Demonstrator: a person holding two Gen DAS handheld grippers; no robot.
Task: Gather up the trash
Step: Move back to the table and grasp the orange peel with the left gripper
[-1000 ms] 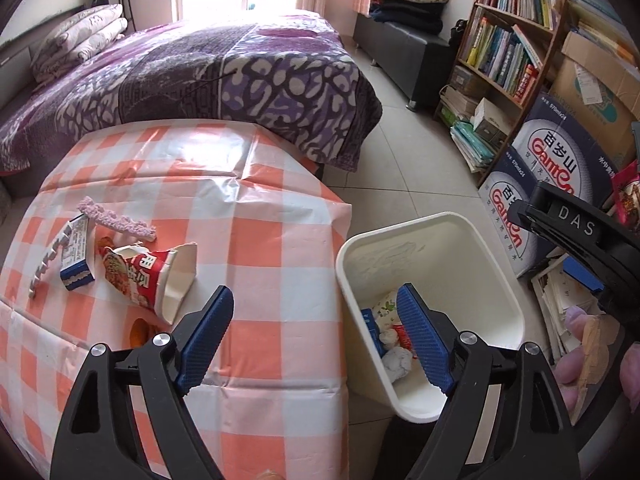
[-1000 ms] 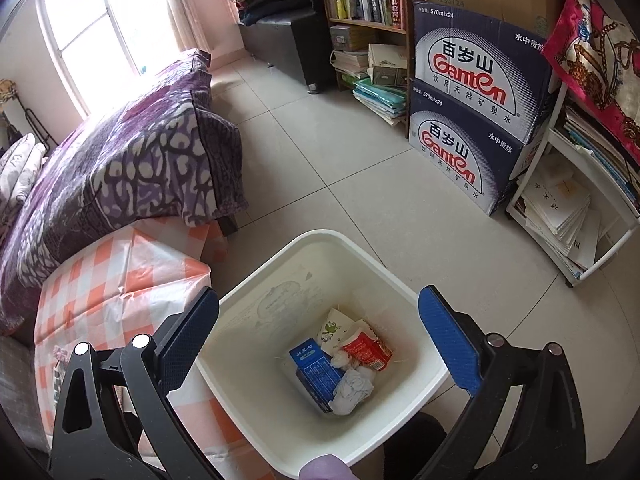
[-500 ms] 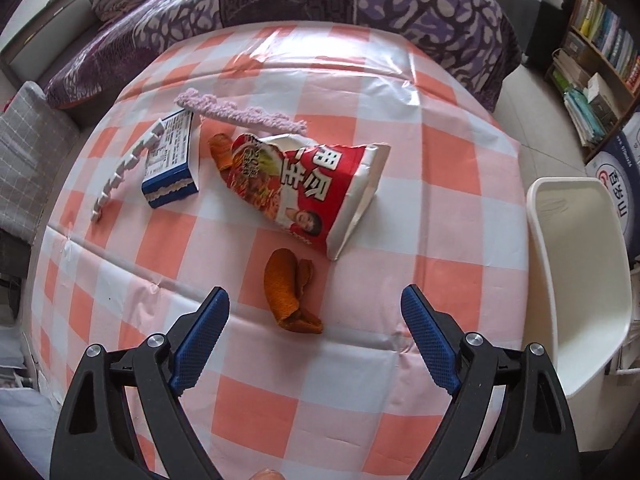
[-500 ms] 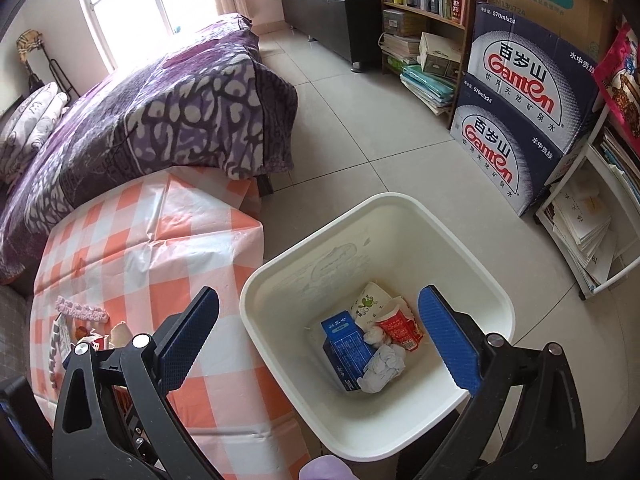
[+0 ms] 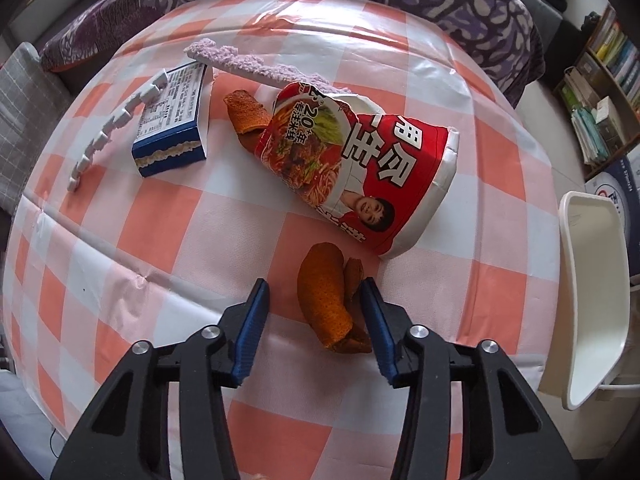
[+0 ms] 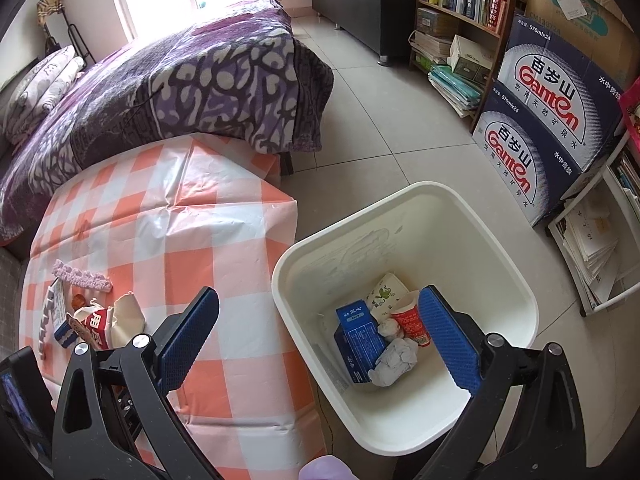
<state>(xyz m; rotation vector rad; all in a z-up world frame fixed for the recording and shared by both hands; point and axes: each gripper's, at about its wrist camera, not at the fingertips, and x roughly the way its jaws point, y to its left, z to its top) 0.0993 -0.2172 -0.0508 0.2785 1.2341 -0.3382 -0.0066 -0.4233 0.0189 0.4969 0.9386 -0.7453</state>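
An orange peel (image 5: pixel 326 300) lies on the checked tablecloth (image 5: pixel 160 220) between the jaws of my left gripper (image 5: pixel 314 308), which is open and partly narrowed around it; the right pad touches it. A crushed red noodle cup (image 5: pixel 352 168), a second peel (image 5: pixel 244 114), a blue carton (image 5: pixel 172 120), a white plastic strip (image 5: pixel 108 132) and a purple fuzzy strip (image 5: pixel 248 66) lie beyond. My right gripper (image 6: pixel 316 328) is open and empty above the white bin (image 6: pixel 500 280), which holds a blue carton (image 6: pixel 360 340), red cup (image 6: pixel 410 322) and crumpled paper (image 6: pixel 394 362).
The bin stands on the floor at the table's right edge (image 5: pixel 588 300). A purple-covered bed (image 6: pixel 180 80) is behind the table. Water cartons (image 6: pixel 552 120) and bookshelves (image 6: pixel 460 4) line the right wall.
My left gripper swung from the bin to the table, dropped over the near orange peel and narrowed its jaws. My right gripper stayed open and drifted back above the bin.
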